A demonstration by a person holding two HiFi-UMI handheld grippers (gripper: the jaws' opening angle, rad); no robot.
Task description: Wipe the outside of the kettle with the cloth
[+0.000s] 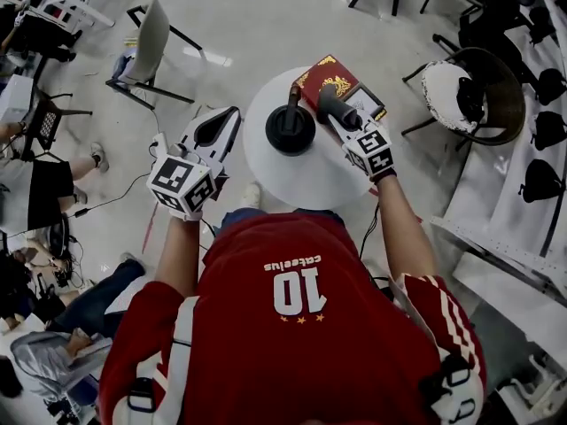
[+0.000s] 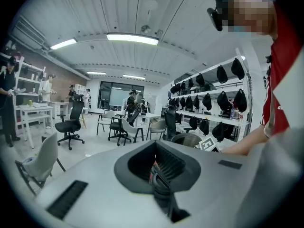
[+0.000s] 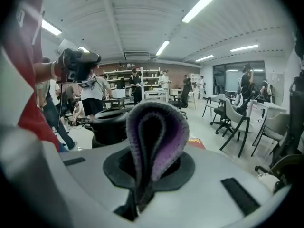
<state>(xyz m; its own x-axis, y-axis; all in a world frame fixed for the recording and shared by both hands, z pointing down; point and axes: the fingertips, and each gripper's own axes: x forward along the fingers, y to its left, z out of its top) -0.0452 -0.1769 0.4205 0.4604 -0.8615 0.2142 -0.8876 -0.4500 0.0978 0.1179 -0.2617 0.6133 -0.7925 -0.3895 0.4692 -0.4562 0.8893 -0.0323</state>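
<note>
Our right gripper [image 1: 344, 119] has its jaws pressed together on a folded cloth [image 3: 154, 137]. The cloth's grey and purple loop stands up out of them and hides the right edge of the kettle [image 1: 291, 131] in the right gripper view. The kettle is black and sits just beyond these jaws and to their left, on a round white surface [image 1: 292, 184]. The cloth is close beside it, though we cannot tell whether the two touch.

From the head view the kettle shows a round outline, so it stands upright with its long axis vertical. A narrow black part reaches from it away from us, but we cannot tell whether this is the spout or the handle.

A red book [image 1: 326, 78] with gold ornament lies on the surface just ahead of the right jaws, beside the kettle. Our left gripper [image 1: 217, 131] hangs off the surface's edge, with the kettle to the right of its jaws. Those jaws sit together with nothing between them. A grey chair [image 1: 151, 29] stands on the floor well ahead of them.
</note>
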